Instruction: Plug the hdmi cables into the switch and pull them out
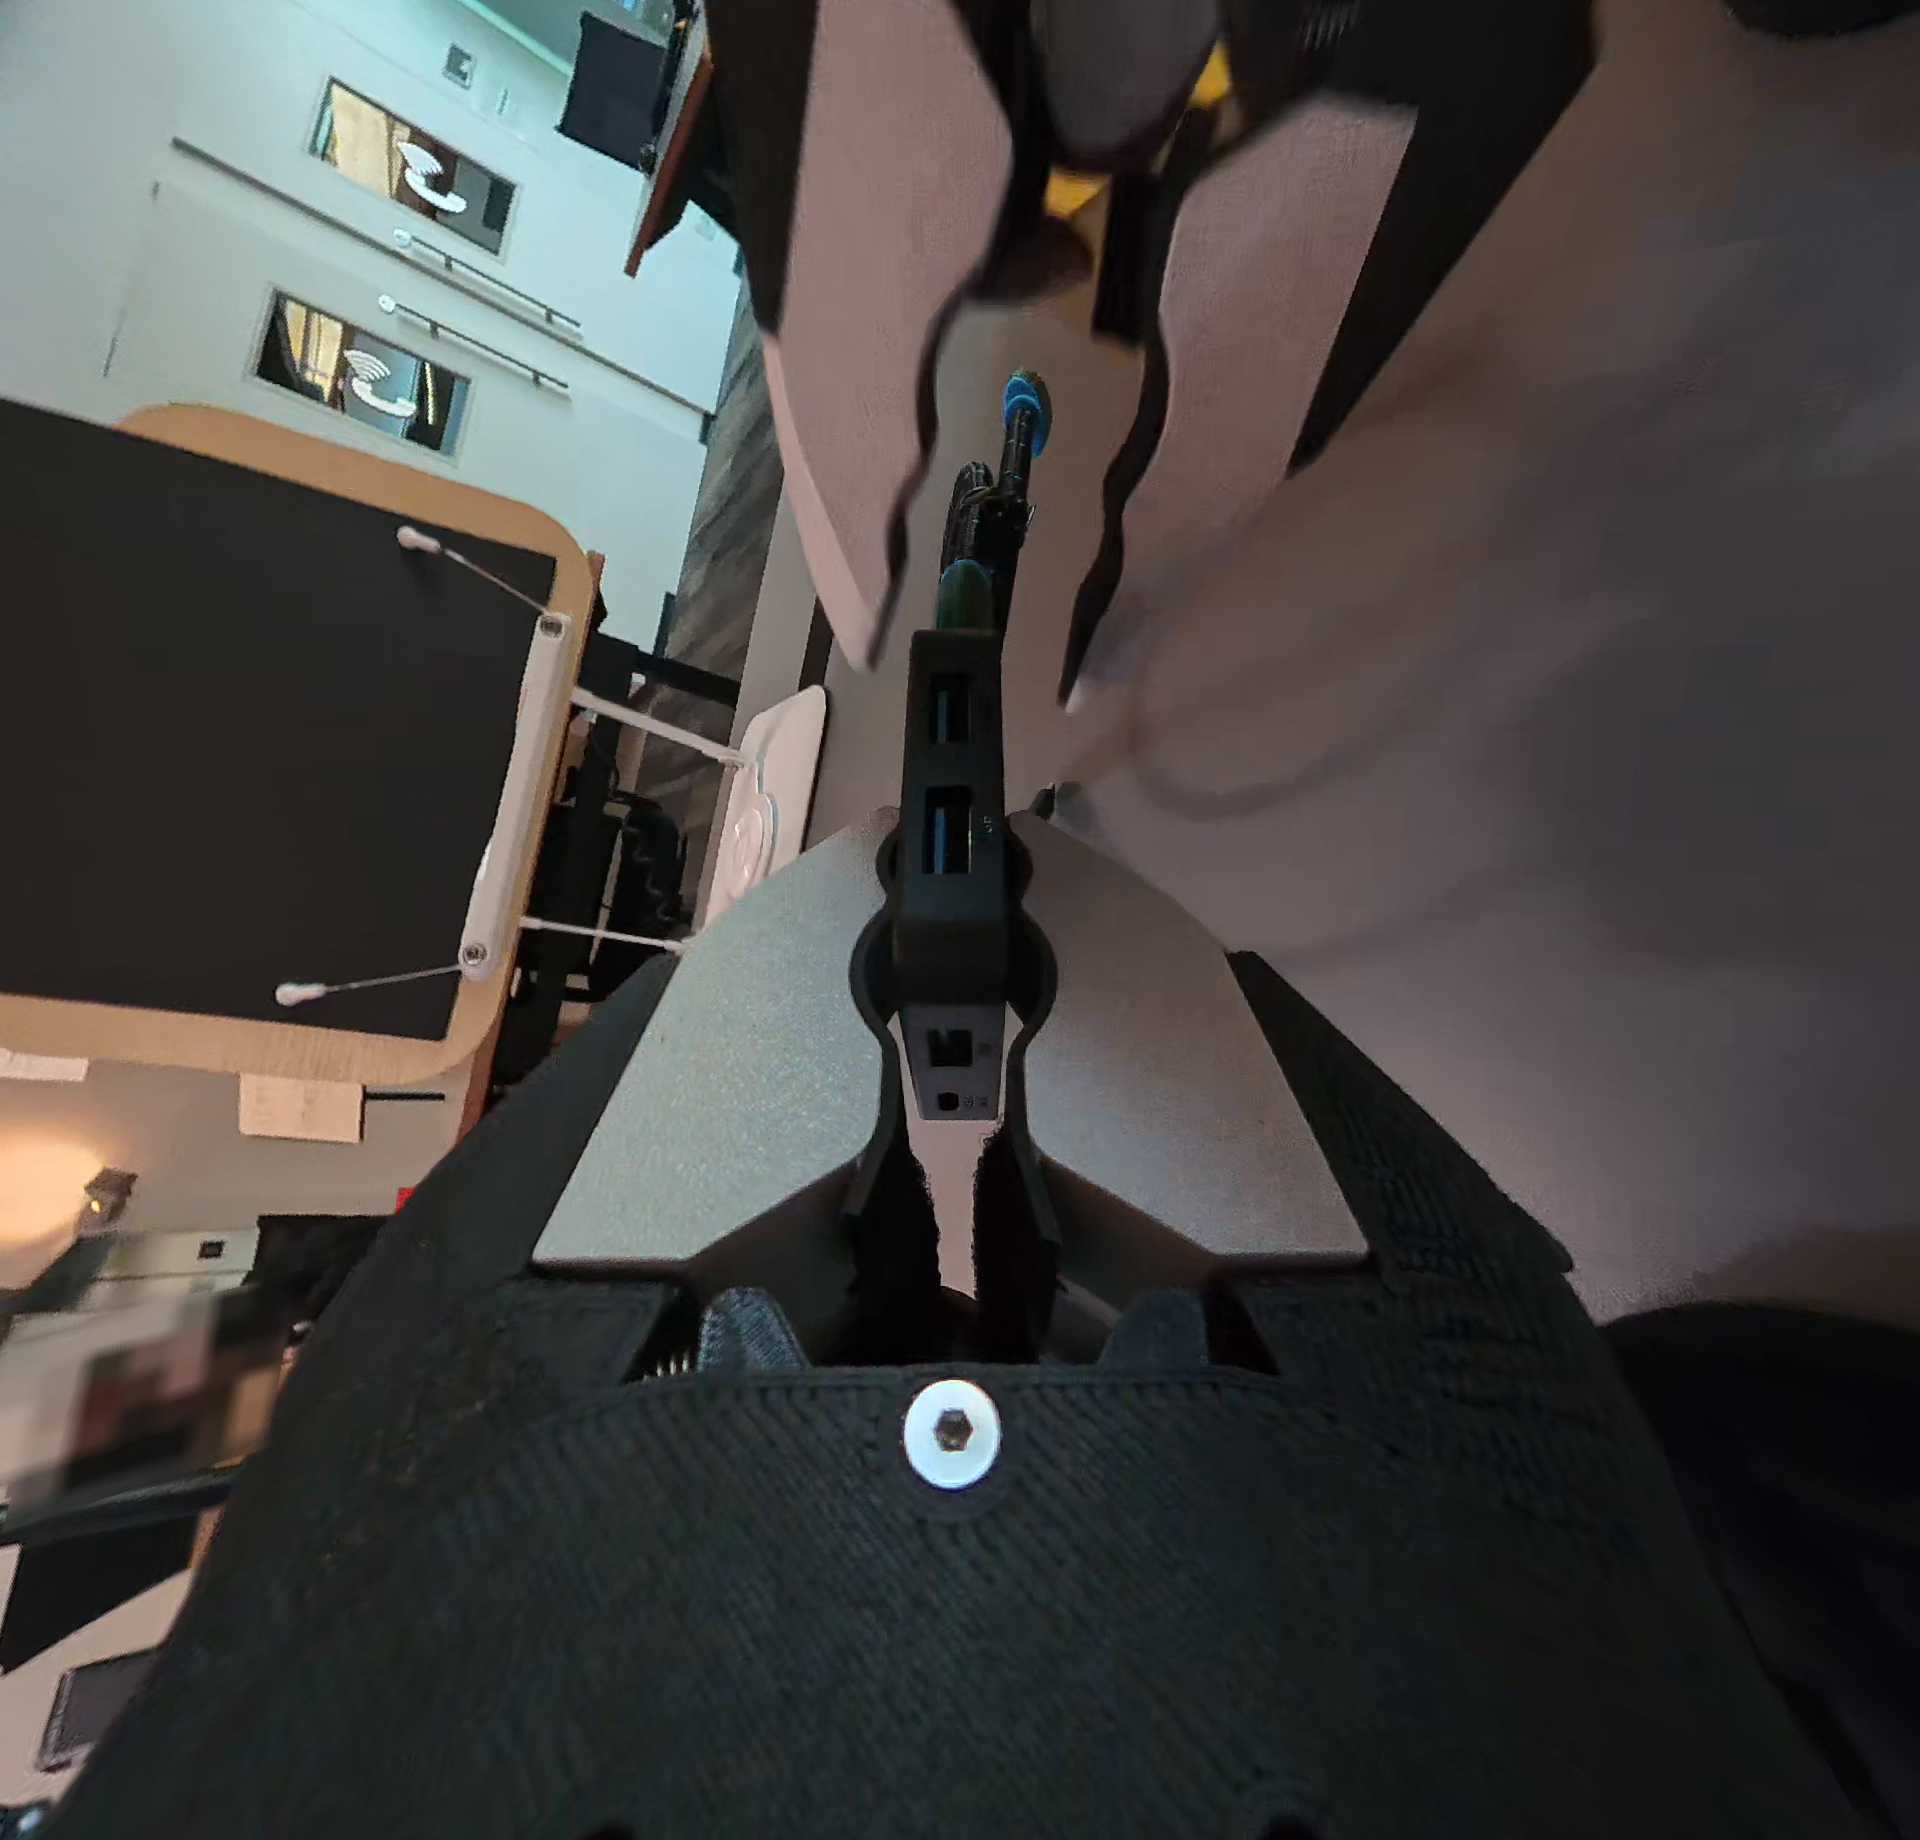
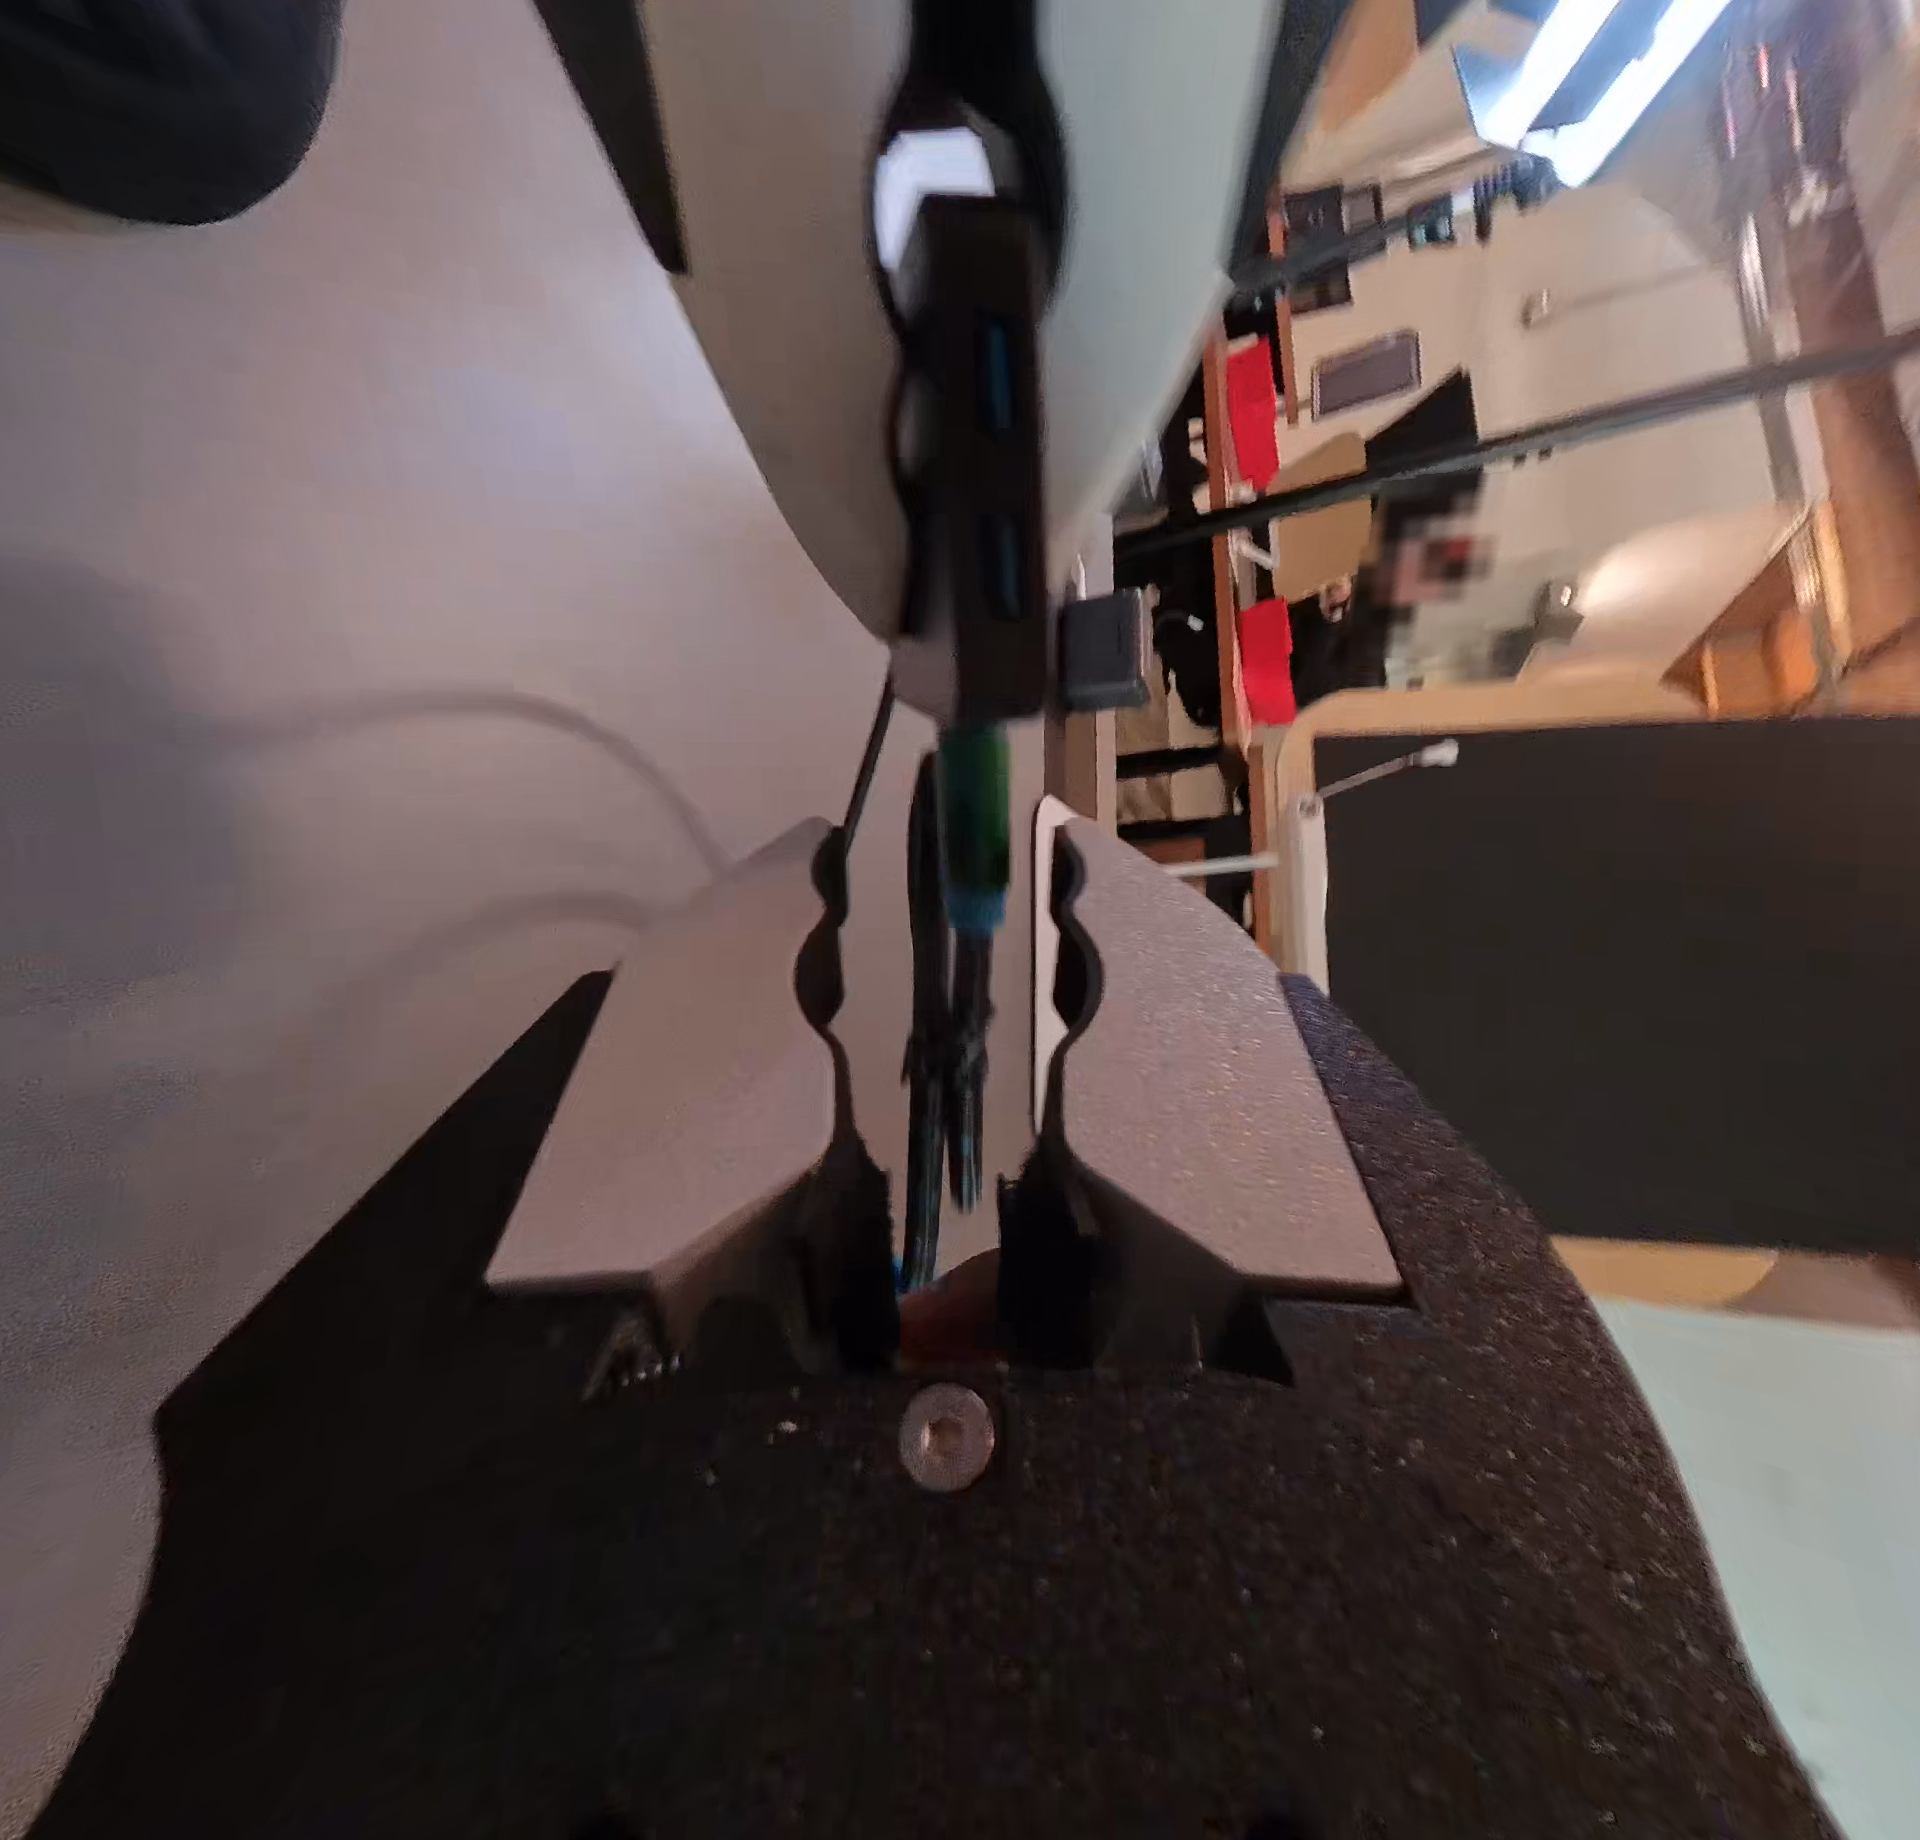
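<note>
My left gripper (image 1: 951, 834) is shut on a slim black switch (image 1: 951, 751) with blue ports, held above the table. A green-sleeved plug (image 1: 961, 595) sits in the switch's far end, and black cables with blue tape (image 1: 1027, 408) run on from it. My right gripper (image 1: 971, 678) faces it, blurred, its fingers spread either side of the cables. In the right wrist view, my right gripper (image 2: 940, 824) is open around the green plug (image 2: 975, 803) and cables (image 2: 940, 1084) without clamping them. The switch (image 2: 977, 440) is beyond, in the left gripper (image 2: 977, 180).
A pale table top (image 1: 1558, 647) lies to one side with a thin white cable (image 2: 623, 751) on it. A black panel in a wooden frame (image 1: 239, 710) stands to the other side. A small black box (image 2: 1107, 647) sits near the table edge.
</note>
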The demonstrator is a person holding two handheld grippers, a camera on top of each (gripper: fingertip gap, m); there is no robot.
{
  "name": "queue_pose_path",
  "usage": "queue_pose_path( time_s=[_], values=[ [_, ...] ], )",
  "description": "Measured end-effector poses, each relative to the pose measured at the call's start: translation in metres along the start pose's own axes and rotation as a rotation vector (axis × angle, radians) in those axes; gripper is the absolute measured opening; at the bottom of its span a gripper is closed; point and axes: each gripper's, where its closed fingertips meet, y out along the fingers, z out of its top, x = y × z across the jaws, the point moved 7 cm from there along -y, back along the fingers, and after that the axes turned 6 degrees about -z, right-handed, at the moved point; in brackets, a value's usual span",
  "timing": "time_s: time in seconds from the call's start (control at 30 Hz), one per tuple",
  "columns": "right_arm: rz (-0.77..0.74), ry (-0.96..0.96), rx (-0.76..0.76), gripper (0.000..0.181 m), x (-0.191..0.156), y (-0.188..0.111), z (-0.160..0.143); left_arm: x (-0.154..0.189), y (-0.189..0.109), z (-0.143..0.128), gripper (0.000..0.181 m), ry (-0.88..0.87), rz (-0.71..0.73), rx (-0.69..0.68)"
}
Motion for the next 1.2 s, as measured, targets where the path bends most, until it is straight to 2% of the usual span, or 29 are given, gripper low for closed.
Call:
queue_pose_path(
  time_s=[0.07, 0.27, 0.3, 0.33, 0.37, 0.4, 0.43, 0.5, 0.53, 0.63, 0.77, 0.9, 0.97, 1.03, 1.1, 1.2],
  values=[
    [-0.050, -0.079, 0.005, 0.013, 0.000, 0.004, 0.003, 0.002, 0.000, 0.002, 0.013, 0.038, 0.001, -0.012],
    [-0.081, -0.105, 0.036, 0.013, 0.006, -0.001, 0.002, 0.002, -0.005, 0.011, 0.013, 0.155, 0.069, -0.004],
    [-0.093, -0.119, -0.012, 0.011, 0.007, -0.001, -0.004, -0.002, -0.010, 0.007, 0.013, 0.184, 0.101, -0.036],
    [-0.102, -0.169, -0.265, 0.012, 0.012, 0.001, -0.036, -0.010, -0.021, -0.001, 0.013, 0.190, 0.157, -0.074],
    [-0.100, -0.182, -0.431, 0.012, 0.016, -0.007, -0.076, -0.018, -0.037, -0.013, 0.013, 0.135, 0.196, -0.082],
    [-0.133, -0.131, -0.405, 0.012, 0.023, -0.023, -0.094, -0.025, -0.051, -0.023, 0.013, 0.034, 0.205, -0.049],
    [-0.199, -0.016, -0.287, 0.011, 0.038, -0.037, -0.086, -0.030, -0.060, -0.028, 0.013, -0.062, 0.203, 0.000],
    [-0.322, 0.135, 0.070, 0.011, 0.068, -0.057, -0.044, -0.035, -0.061, -0.026, 0.013, -0.127, 0.226, 0.076],
    [-0.355, 0.123, 0.135, 0.011, 0.076, -0.061, -0.031, -0.036, -0.057, -0.020, 0.013, -0.144, 0.245, 0.112],
    [-0.408, -0.027, 0.149, 0.011, 0.083, -0.070, -0.016, -0.041, -0.051, -0.004, 0.014, -0.255, 0.346, 0.267],
    [-0.455, 0.020, 0.096, 0.011, 0.089, -0.109, -0.020, -0.053, -0.061, -0.005, 0.014, -0.494, 0.479, 0.477],
    [-0.508, 0.313, -0.087, 0.011, 0.103, -0.178, -0.065, -0.055, -0.075, -0.023, 0.014, -0.755, 0.457, 0.680],
    [-0.572, 0.508, -0.250, 0.011, 0.107, -0.215, -0.101, -0.052, -0.078, -0.032, 0.014, -0.806, 0.450, 0.701],
    [-0.566, 0.624, -0.369, 0.011, 0.102, -0.239, -0.132, -0.048, -0.078, -0.036, 0.014, -0.825, 0.455, 0.696],
    [-0.456, 0.666, -0.436, 0.012, 0.087, -0.246, -0.157, -0.045, -0.078, -0.037, 0.014, -0.840, 0.456, 0.700],
    [-0.283, 0.700, -0.565, 0.011, 0.061, -0.237, -0.194, -0.043, -0.078, -0.034, 0.014, -0.839, 0.455, 0.705]
  ],
)
